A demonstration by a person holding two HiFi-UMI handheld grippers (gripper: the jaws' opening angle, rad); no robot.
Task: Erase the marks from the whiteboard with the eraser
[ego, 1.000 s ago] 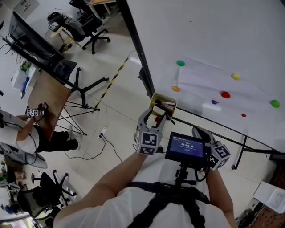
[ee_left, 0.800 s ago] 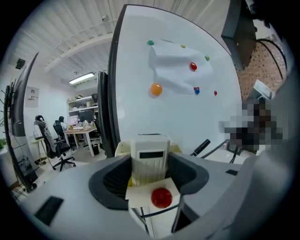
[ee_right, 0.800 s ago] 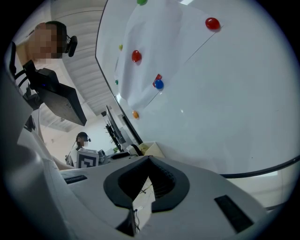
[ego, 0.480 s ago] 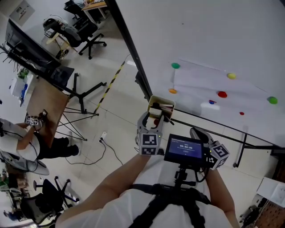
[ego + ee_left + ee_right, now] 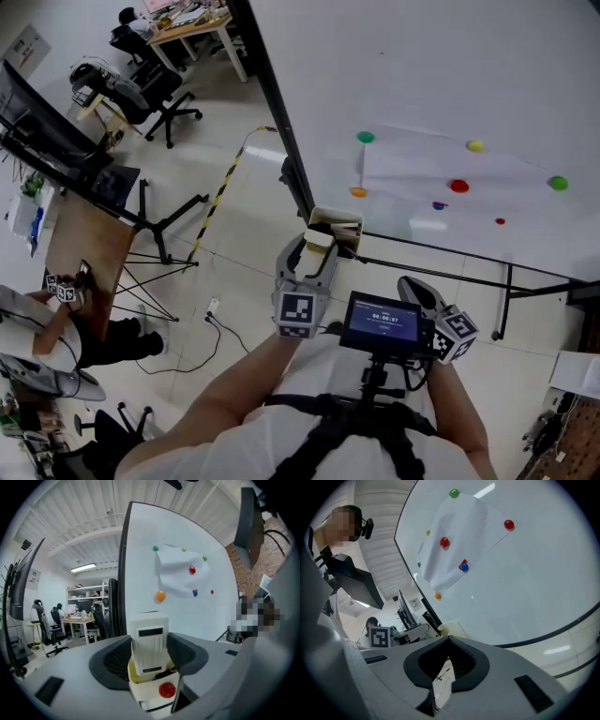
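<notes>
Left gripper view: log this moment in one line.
left gripper: fingers shut on eraser, at tray | right gripper: shut, empty | whiteboard: eraser not yet on it

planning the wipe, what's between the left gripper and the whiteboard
The yellow tray, seen in the head view, just beyond the eraser the left gripper holds.

Bare whiteboard (image 5: 450, 66) lay open above the white paper sheet (image 5: 422, 173) pinned by round coloured magnets (image 5: 458, 186). A yellow open box (image 5: 349, 217) holding a white ribbed eraser (image 5: 319, 239) blocked its lower-left corner.
</notes>
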